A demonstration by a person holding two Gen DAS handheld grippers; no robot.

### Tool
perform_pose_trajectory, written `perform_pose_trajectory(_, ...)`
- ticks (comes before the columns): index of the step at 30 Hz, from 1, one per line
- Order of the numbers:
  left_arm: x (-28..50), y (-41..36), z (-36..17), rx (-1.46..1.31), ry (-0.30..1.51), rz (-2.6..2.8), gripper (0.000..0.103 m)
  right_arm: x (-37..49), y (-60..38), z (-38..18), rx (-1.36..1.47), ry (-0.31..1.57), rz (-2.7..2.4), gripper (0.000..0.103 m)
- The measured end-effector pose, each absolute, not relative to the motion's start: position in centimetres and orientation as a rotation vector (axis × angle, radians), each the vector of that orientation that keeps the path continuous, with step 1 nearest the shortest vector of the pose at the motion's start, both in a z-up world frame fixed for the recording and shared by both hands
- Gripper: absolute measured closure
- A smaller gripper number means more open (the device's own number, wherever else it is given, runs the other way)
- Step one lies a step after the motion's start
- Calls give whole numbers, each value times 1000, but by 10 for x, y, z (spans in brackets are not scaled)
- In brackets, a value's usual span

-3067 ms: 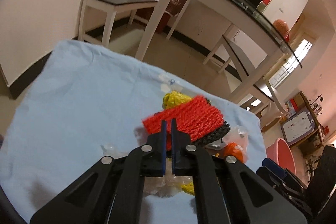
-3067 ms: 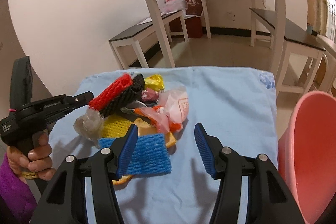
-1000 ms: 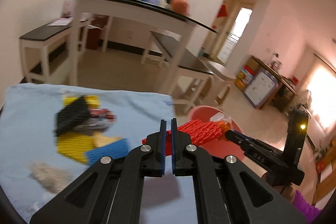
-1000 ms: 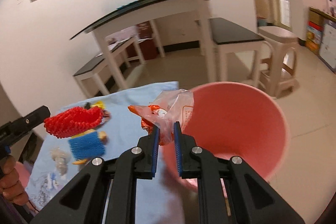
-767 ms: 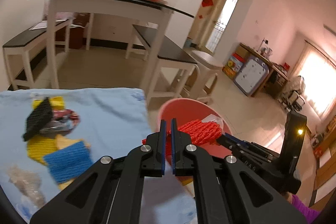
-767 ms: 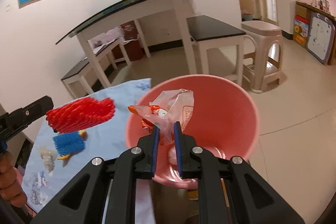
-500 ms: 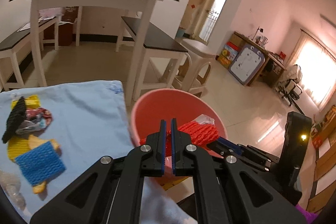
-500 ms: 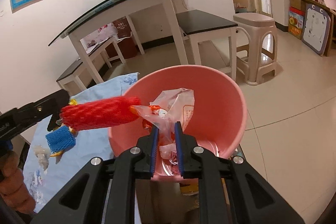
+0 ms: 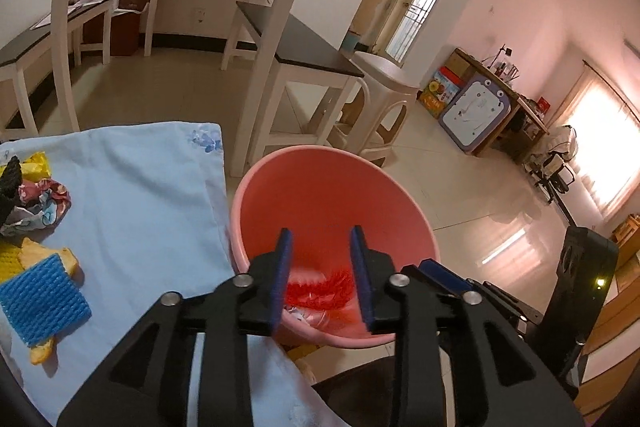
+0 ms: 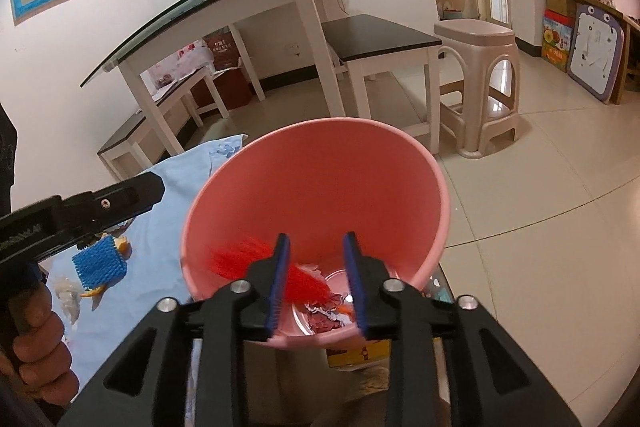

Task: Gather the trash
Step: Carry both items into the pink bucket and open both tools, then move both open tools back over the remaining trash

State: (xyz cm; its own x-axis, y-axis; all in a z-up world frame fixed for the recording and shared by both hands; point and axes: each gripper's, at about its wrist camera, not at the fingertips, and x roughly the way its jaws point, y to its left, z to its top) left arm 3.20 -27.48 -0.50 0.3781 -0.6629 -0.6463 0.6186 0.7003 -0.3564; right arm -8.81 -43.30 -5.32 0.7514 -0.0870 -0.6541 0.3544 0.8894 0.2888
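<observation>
Over the pink bucket point(image 9: 280, 187): left gripper point(image 9: 321, 269) and right gripper point(image 10: 313, 271), jaws opening, nothing pinched. Red foam net point(image 10: 240, 259) blurred inside the bucket above wrappers at the bottom. Left behind on the light-blue cloth point(image 9: 140, 195): blue foam net point(image 9: 40, 299), yellow net, crumpled wrapper. Beyond: plastic stool point(image 10: 476, 83), glass-topped table.

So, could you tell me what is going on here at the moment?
A person is clearing trash from a blue cloth into a pink bucket with two handheld grippers. Both the left gripper and the right gripper hang over the bucket with jaws opening and nothing between them. The red foam net is dropping inside the bucket. A blue foam net, yellow foam net and crumpled wrappers remain on the cloth.
</observation>
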Motion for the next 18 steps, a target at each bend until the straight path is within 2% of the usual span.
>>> perform_pose_trajectory(2, 31, -275, -4, -51, 846, -823, 71, -89, -433, -53, 414, 676, -251, 62)
perform_pose_trajectory(7, 25, -272, -1, -20, 827, -812, 70, -91, -430, -48, 406, 668, -247, 60)
perform_pose_trajectory(11, 18, -267, 2, 1, 814, -791, 70, -96, -424, -43, 408, 646, -232, 50)
perform_pose_trajectory(18, 8, -242, 5, 18, 801, -713, 70, -101, -405, -33, 392, 631, -195, 46)
